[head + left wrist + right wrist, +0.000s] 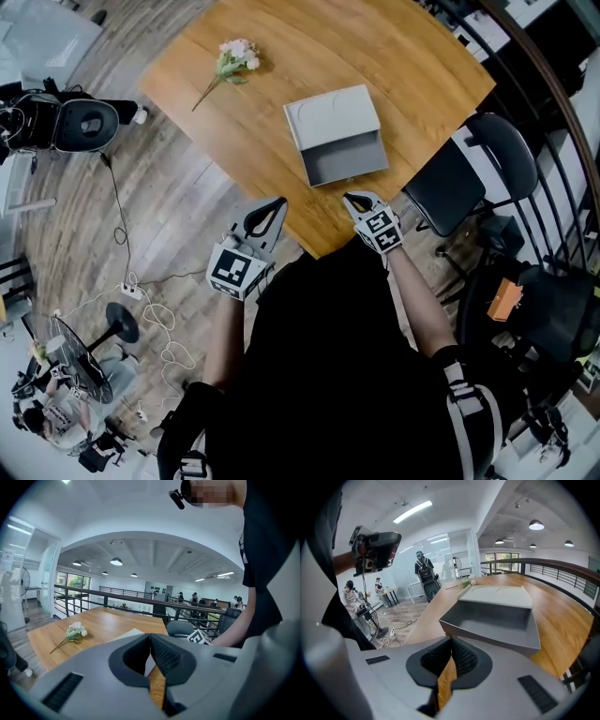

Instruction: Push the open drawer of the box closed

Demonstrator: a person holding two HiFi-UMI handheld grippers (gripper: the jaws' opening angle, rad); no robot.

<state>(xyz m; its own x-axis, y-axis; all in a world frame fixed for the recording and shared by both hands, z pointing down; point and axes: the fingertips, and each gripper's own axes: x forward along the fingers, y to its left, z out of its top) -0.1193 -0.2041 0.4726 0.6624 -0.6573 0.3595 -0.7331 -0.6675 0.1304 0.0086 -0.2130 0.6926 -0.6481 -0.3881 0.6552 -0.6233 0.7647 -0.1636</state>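
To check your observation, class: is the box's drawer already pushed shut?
No, the drawer stands pulled out of the box, its empty inside showing.

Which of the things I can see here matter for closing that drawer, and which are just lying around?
Part of the job:
- box
- its open drawer, facing the person
- left gripper and right gripper, both with jaws together, holding nothing

Just lying about:
- flower on the table
- black chair beside the table
- fan and cables on the floor
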